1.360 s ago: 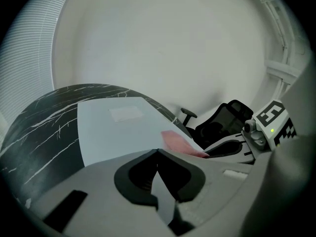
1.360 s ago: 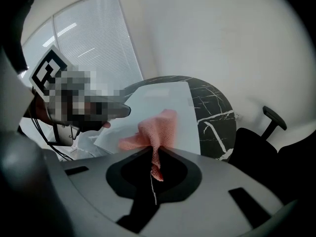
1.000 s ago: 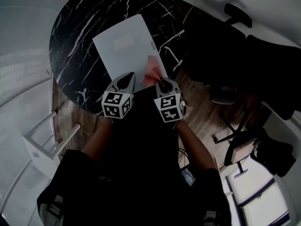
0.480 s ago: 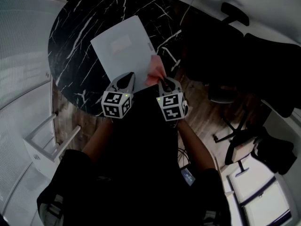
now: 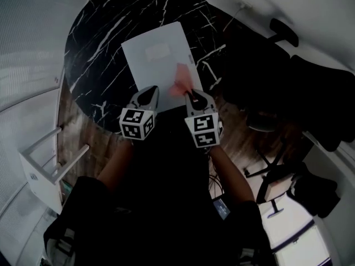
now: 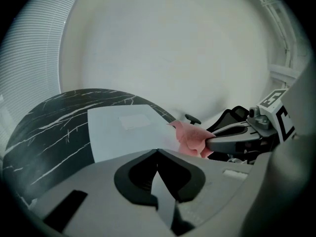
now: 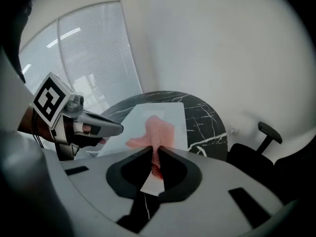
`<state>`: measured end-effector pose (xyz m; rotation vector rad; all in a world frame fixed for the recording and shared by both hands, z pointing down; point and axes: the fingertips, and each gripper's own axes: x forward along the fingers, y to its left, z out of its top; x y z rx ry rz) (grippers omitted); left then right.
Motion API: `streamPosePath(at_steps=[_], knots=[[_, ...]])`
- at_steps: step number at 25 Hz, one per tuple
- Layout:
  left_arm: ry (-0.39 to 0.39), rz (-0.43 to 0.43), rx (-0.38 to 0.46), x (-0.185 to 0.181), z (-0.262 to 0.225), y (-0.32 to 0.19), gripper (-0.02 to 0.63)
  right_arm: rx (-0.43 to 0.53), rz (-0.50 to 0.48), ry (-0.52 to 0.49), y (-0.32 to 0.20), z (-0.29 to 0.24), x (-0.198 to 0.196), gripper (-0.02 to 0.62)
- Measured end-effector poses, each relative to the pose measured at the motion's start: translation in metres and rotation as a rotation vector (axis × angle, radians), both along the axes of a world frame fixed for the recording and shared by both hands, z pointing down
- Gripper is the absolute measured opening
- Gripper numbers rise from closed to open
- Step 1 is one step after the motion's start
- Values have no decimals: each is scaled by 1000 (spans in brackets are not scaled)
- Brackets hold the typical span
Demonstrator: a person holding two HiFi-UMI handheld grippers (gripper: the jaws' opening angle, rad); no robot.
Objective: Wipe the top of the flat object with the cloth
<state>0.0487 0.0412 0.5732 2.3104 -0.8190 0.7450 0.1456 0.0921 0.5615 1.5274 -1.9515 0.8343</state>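
A white flat object [image 5: 158, 57] lies on a round black marble table [image 5: 102, 37]. A pink cloth [image 5: 182, 80] rests on its near right edge, and my right gripper [image 5: 191, 95] is shut on the cloth's near end. In the right gripper view the cloth [image 7: 158, 128] runs out of the jaw tips [image 7: 155, 149] onto the flat object [image 7: 170, 113]. My left gripper [image 5: 148, 95] sits at the flat object's near edge. Its jaws [image 6: 158, 151] are closed there on the flat object [image 6: 123, 132]. The cloth [image 6: 190, 138] shows to the right.
A black office chair [image 5: 277, 65] stands close to the table's right side, with more dark seats behind it. A white shelf unit [image 5: 44, 165] stands on the wooden floor at the lower left. A curved white wall rings the table's far side.
The cloth sits a little further up the flat object's right edge with the right gripper. The head view has shifted slightly. The left gripper keeps its place.
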Motion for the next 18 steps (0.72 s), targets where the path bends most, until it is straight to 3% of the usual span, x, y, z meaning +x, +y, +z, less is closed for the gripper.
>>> streamPosePath(at_steps=[8,18], knots=[[0,-167,33,-59,-13,-17,-2,77,-194,1,-40,-26,-61,25],[-13,-354,47,-136,-20,-23,-2,97,-394,-17,-66,-32,-138,25]])
